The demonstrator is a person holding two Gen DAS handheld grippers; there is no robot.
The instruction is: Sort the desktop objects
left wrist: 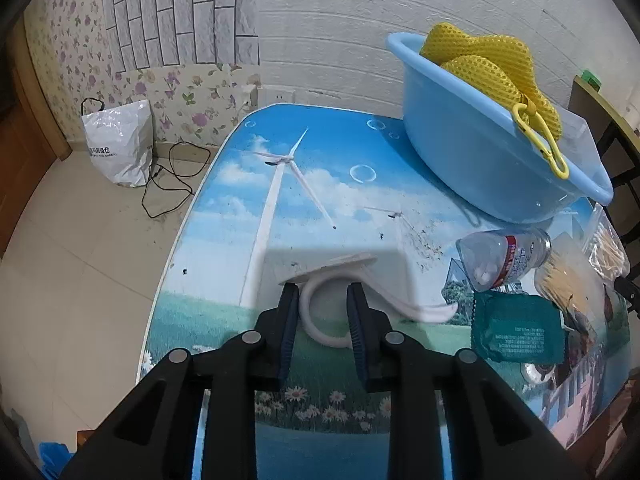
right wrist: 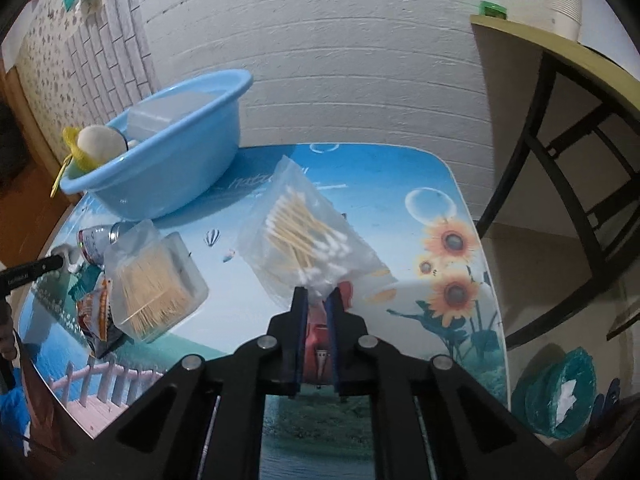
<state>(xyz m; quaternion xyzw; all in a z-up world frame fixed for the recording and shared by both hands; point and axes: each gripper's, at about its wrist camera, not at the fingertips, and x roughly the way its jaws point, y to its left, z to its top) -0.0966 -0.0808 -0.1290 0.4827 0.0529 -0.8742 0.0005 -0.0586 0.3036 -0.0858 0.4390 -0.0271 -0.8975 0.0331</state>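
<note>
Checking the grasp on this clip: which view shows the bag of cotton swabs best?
The right wrist view. There the bag of cotton swabs fills the centre, lifted by one corner in the shut jaws of the right gripper, swabs clearly visible. The left wrist view shows only a sliver of it at the right edge, beyond the toothpick box.

Both tongs [left wrist: 323, 312] [right wrist: 317, 304] clamped (tilted downward)
</note>
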